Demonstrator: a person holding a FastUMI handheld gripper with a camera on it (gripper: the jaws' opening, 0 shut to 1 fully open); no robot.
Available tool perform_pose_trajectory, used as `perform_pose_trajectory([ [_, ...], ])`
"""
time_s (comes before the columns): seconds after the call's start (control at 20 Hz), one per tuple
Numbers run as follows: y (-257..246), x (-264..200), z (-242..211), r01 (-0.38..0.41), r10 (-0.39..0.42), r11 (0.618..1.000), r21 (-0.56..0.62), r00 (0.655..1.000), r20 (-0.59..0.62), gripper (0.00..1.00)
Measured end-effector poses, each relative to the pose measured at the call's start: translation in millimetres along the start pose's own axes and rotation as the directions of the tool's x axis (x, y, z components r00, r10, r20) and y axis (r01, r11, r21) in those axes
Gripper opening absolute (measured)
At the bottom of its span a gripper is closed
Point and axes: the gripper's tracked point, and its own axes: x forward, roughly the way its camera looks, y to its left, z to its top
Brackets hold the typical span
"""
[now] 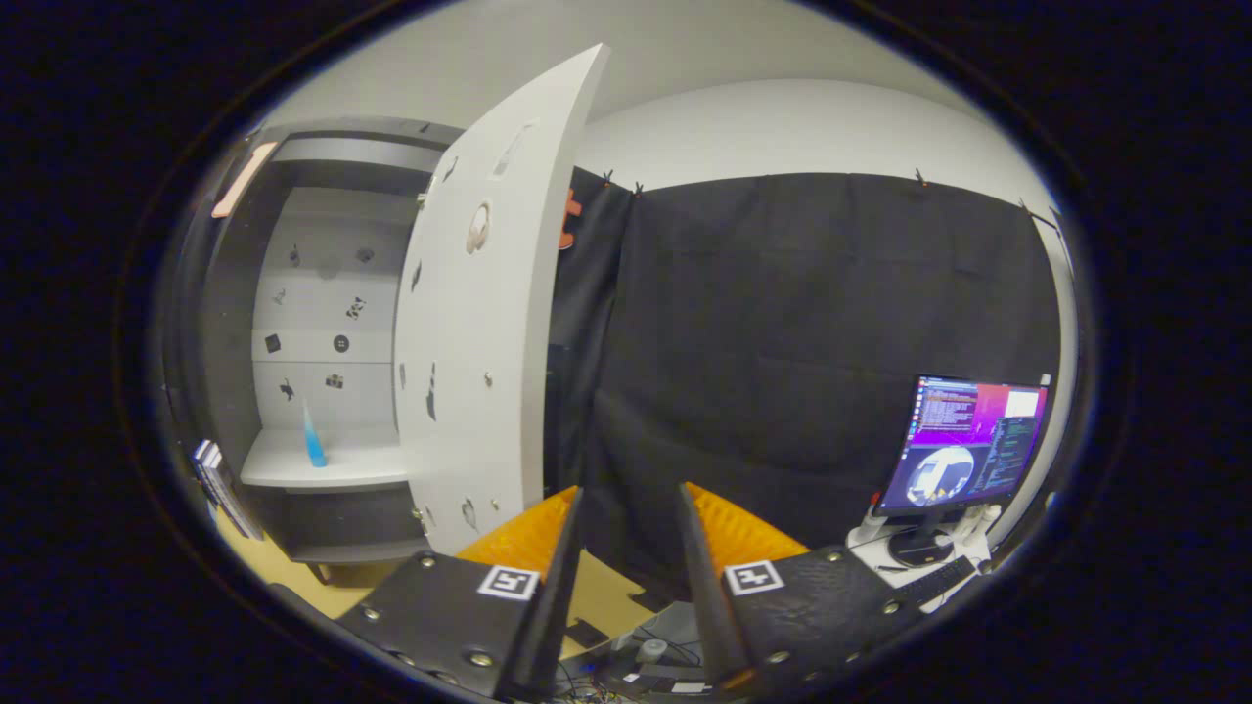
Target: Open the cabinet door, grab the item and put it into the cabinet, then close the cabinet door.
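The white cabinet (pixel 293 156) stands to the left, beyond my fingers, with its door (pixel 479 323) swung wide open and edge-on toward me. A slim blue cone-shaped item (pixel 313 440) stands upright on the cabinet's white shelf (pixel 323 467). My gripper (pixel 631 508) is open, with nothing between its fingers; it sits to the right of the door's lower edge and well clear of the blue item. The left finger lies close to the door's bottom corner.
Black cloth hangs behind and to the right of the door. A monitor (pixel 968 445) with a keyboard (pixel 939 582) stands on a white desk far right. Cables and small devices lie on the floor below the fingers. A stack of striped things (pixel 220 484) leans left of the cabinet.
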Motion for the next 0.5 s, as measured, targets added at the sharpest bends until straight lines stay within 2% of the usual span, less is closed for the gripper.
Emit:
perform_pose_trajectory([
  [0.05, 0.2, 5.4, -1.3, 0.006, -0.005, 1.000, 0.008, 1.000, -0.004, 0.67],
  [0.2, 2.2, 19.4, -3.1, 0.015, -0.015, 1.000, 0.012, 1.000, -0.007, 0.82],
  [0.5, 4.6, 38.7, -3.9, 0.036, -0.036, 0.999, 0.032, 0.999, -0.011, 0.84],
])
